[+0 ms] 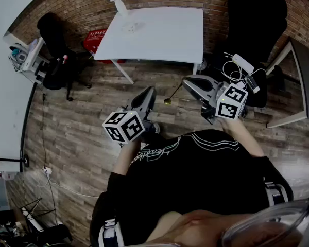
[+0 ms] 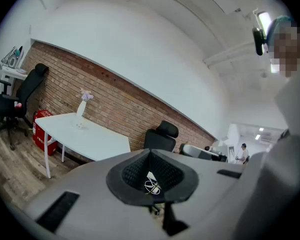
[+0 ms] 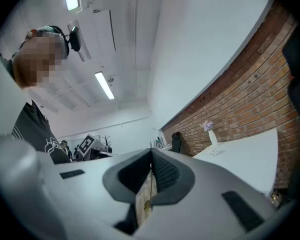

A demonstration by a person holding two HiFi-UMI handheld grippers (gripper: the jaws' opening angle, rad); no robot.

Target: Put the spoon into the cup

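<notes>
While the left gripper (image 1: 150, 90) has its ribbed jaws pressed together, empty, the right gripper (image 1: 186, 81), centre-right, pinches a thin gold-ended spoon (image 1: 173, 92) below the white table (image 1: 165, 35).

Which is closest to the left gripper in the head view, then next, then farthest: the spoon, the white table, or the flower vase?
1. Spoon, just right of the left gripper, held in the right gripper.
2. White table, ahead across the wooden floor.
3. Flower vase, on the table's far left corner by the brick wall.
</notes>
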